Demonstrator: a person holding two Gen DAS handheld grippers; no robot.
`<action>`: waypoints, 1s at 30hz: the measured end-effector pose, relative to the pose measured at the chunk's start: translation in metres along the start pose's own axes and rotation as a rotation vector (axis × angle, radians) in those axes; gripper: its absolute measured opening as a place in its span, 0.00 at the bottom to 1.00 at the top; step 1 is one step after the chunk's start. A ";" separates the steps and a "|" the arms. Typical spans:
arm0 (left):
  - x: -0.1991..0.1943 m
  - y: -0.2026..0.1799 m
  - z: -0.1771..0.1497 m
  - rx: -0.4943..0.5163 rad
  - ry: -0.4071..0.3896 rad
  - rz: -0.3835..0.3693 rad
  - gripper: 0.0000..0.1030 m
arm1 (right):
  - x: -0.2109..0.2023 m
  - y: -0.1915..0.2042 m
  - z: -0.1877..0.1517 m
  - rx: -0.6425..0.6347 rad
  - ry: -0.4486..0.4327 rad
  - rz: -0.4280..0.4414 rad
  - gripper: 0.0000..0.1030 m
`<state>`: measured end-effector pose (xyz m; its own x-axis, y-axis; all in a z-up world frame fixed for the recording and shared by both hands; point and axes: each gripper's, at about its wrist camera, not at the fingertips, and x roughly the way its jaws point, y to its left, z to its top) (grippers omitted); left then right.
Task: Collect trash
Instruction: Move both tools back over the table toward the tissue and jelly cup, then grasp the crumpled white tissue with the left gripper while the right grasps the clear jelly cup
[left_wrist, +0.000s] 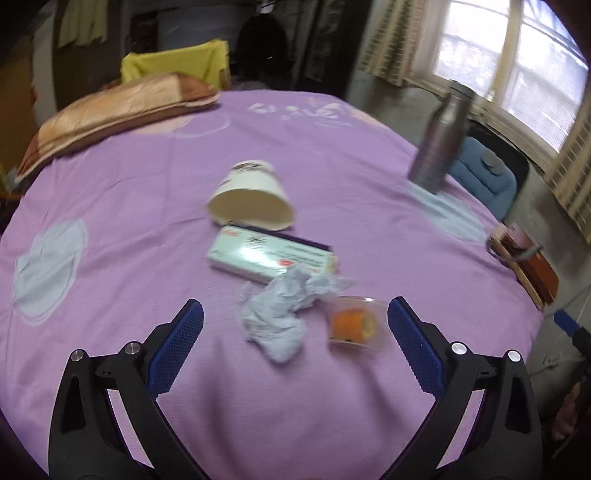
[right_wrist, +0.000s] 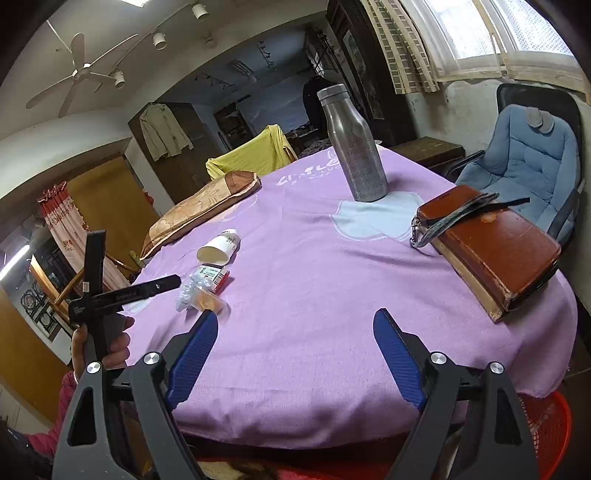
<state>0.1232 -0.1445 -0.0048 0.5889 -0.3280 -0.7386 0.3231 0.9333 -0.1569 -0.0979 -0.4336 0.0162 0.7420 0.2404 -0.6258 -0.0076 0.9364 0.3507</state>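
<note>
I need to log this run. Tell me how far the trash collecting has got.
Done: nothing that shows. The paper cup, flat box, crumpled tissue and small plastic tub all lie on the purple cloth.
In hand: nothing. The left gripper hangs open before the tissue and tub; the right gripper is open and empty.
Left: all four pieces.

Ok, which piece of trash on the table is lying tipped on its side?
The white paper cup, its open mouth facing the left gripper; the flat box and crumpled tissue lie nearer.
</note>
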 end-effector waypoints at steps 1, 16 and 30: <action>0.004 0.006 0.001 -0.015 0.012 -0.003 0.93 | 0.001 -0.001 0.000 0.003 0.003 0.002 0.82; 0.050 0.021 -0.002 -0.166 0.178 -0.344 0.92 | 0.004 0.013 -0.001 -0.021 0.007 -0.003 0.82; 0.013 -0.013 -0.005 -0.048 0.082 -0.417 0.90 | 0.004 0.017 0.000 -0.033 0.001 0.004 0.82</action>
<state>0.1228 -0.1601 -0.0155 0.3536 -0.6676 -0.6552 0.4849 0.7298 -0.4819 -0.0958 -0.4165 0.0197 0.7414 0.2445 -0.6249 -0.0328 0.9434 0.3301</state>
